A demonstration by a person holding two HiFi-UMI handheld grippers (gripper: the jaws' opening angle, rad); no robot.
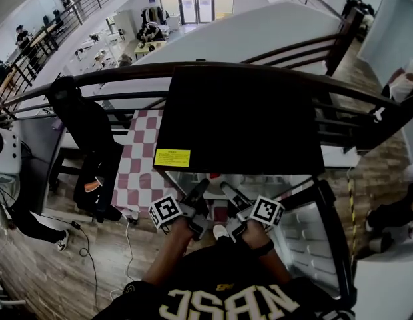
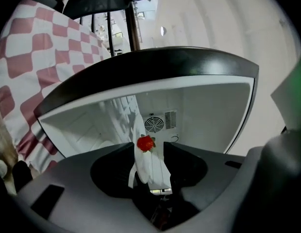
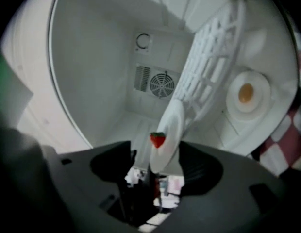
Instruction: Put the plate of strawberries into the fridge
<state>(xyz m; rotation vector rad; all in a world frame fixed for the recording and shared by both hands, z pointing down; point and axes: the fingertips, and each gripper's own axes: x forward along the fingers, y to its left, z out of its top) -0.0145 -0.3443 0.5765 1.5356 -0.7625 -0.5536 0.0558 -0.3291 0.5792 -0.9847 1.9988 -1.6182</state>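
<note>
A white plate (image 2: 148, 166) carrying one red strawberry (image 2: 145, 142) stands edge-on between the jaws of my left gripper (image 2: 149, 149), inside the open white fridge (image 2: 204, 110). There is a gap beside the plate and the pads do not press on it. In the right gripper view the same plate (image 3: 171, 125) and strawberry (image 3: 158, 140) lie between the wide jaws of my right gripper (image 3: 158, 152), with space on the left side. From the head view both grippers, left gripper (image 1: 196, 199) and right gripper (image 1: 230, 195), reach side by side into the fridge (image 1: 246, 119) opening.
The fridge has a black top and a yellow sticker (image 1: 172, 157). Its door (image 1: 320, 239) hangs open at the right. Inside are a white wire shelf (image 3: 213, 67), a back fan vent (image 3: 161, 85) and a small white dish with an orange-centred thing (image 3: 246, 93). A red-checked tablecloth (image 1: 136, 159) lies left.
</note>
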